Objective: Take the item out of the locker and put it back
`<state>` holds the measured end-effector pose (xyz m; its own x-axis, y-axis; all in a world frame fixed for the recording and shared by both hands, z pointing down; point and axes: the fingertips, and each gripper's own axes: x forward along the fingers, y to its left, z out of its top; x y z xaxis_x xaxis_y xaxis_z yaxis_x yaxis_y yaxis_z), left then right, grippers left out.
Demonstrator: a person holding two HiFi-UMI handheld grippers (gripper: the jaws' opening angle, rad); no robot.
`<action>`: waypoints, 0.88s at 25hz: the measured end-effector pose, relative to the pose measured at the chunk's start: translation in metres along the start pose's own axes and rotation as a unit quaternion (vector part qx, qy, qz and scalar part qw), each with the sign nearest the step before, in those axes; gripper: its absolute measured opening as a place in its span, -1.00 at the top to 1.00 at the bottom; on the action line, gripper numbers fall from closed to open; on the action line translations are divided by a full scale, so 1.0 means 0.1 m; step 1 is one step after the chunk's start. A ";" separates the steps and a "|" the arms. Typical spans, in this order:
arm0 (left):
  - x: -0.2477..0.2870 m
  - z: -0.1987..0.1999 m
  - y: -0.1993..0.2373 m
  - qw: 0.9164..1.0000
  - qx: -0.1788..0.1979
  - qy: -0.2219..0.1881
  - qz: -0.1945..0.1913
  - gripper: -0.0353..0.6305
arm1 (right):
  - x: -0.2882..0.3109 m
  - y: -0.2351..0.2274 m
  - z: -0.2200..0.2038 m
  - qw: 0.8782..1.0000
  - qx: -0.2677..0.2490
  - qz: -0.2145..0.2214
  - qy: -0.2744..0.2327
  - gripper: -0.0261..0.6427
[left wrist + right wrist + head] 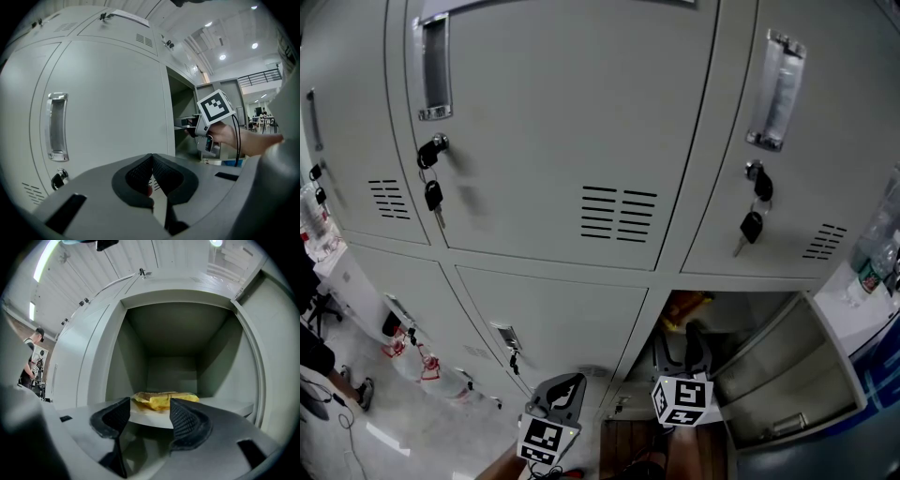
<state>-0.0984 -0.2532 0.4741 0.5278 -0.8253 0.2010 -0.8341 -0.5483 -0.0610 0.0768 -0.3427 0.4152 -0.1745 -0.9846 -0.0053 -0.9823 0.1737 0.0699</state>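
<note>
Two padded jaws of the right gripper (150, 405) stand wide apart and hold nothing; the yellow packet (164, 399) lies just beyond their tips, straight ahead and centred on the gap, flat on the shelf (225, 407) of the open locker (168, 333). Its long axis runs side to side, across the line of the jaws, so a grab from here would probably have to close over its shorter depth or take it by the near edge. Apart from the packet, the visible part of the compartment holds nothing, and its door (787, 375) hangs swung out to the right. The left gripper (152, 161), its jaws pressed together at the tips and empty, is held off to the side facing a closed door (108, 117) with a recessed handle (57, 126); the right hand is plainly the nearer to the packet. Keys (434, 195) dangle from the locks of the upper doors. Whether the packet waits to be lifted out or has been set back cannot be told from this moment alone.
</note>
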 end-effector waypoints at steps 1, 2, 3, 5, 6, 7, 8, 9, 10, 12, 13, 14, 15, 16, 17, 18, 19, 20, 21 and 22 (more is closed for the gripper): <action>0.00 0.01 0.00 1.000 0.000 -0.001 -0.001 0.83 | -0.01 0.00 0.01 1.000 0.000 -0.001 0.001 0.16; -0.01 0.02 0.00 1.000 0.001 -0.002 -0.003 0.83 | -0.03 -0.01 0.01 1.000 0.000 -0.004 0.002 0.17; -0.02 0.03 0.00 1.000 0.001 -0.004 -0.005 0.83 | -0.05 -0.01 0.02 1.000 -0.001 -0.007 0.003 0.17; -0.03 0.06 -0.01 1.000 0.003 -0.008 -0.011 0.83 | -0.11 -0.03 0.05 1.000 -0.002 -0.013 0.006 0.21; -0.04 0.07 -0.02 1.000 0.003 -0.010 -0.015 0.83 | -0.15 -0.03 0.06 1.000 -0.003 -0.016 0.007 0.22; -0.05 0.07 -0.03 1.000 0.004 -0.011 -0.019 0.83 | -0.19 -0.03 0.08 1.000 -0.002 -0.018 0.007 0.23; -0.05 0.08 -0.04 1.000 0.004 -0.013 -0.023 0.83 | -0.24 -0.03 0.10 1.000 -0.002 -0.020 0.007 0.25; -0.06 0.09 -0.05 0.999 0.004 -0.015 -0.029 0.83 | -0.30 -0.03 0.12 1.000 -0.002 -0.023 0.007 0.26; -0.06 0.10 -0.07 0.999 0.004 -0.017 -0.035 0.83 | -0.36 -0.04 0.14 1.000 -0.003 -0.028 0.006 0.28; -0.07 0.13 -0.13 0.998 0.006 -0.022 -0.051 0.83 | -0.50 -0.06 0.18 0.999 -0.004 -0.041 0.004 0.28; -0.08 0.15 -0.16 0.998 0.007 -0.024 -0.059 0.83 | -0.57 -0.07 0.20 0.999 -0.003 -0.048 0.003 0.30; -0.08 0.16 -0.19 0.997 0.009 -0.026 -0.067 0.83 | -0.65 -0.08 0.20 0.999 -0.001 -0.054 0.003 0.31; -0.08 0.17 -0.23 0.997 0.011 -0.028 -0.075 0.83 | -0.74 -0.08 0.20 0.998 0.001 -0.059 0.003 0.32; -0.08 0.18 -0.27 0.996 0.012 -0.029 -0.084 0.83 | -0.83 -0.08 0.19 0.998 0.003 -0.066 0.004 0.33; -0.07 0.19 -0.31 0.995 0.014 -0.031 -0.092 0.83 | -0.92 -0.09 0.18 0.997 0.004 -0.073 0.005 0.34; -0.07 0.20 -0.36 0.994 0.015 -0.033 -0.101 0.83 | -1.01 -0.09 0.17 0.997 0.004 -0.081 0.006 0.34; -0.07 0.22 -0.41 0.993 0.017 -0.035 -0.110 0.83 | -1.10 -0.10 0.16 0.996 0.005 -0.088 0.008 0.35; -0.07 0.23 -0.46 0.992 0.019 -0.037 -0.120 0.83 | -1.19 -0.10 0.15 0.995 0.005 -0.095 0.010 0.36; -0.07 0.24 -0.51 0.991 0.021 -0.039 -0.129 0.83 | -1.27 -0.09 0.14 0.995 0.006 -0.100 0.011 0.36; -0.08 0.25 -0.57 0.989 0.023 -0.040 -0.138 0.83 | -1.35 -0.08 0.12 0.994 0.007 -0.106 0.013 0.38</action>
<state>-0.0507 -0.2190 0.4512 0.7471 -0.6502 0.1378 -0.6490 -0.7584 -0.0601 0.1076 -0.2110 0.4033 0.0376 -0.9993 0.0074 -0.9977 -0.0371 0.0563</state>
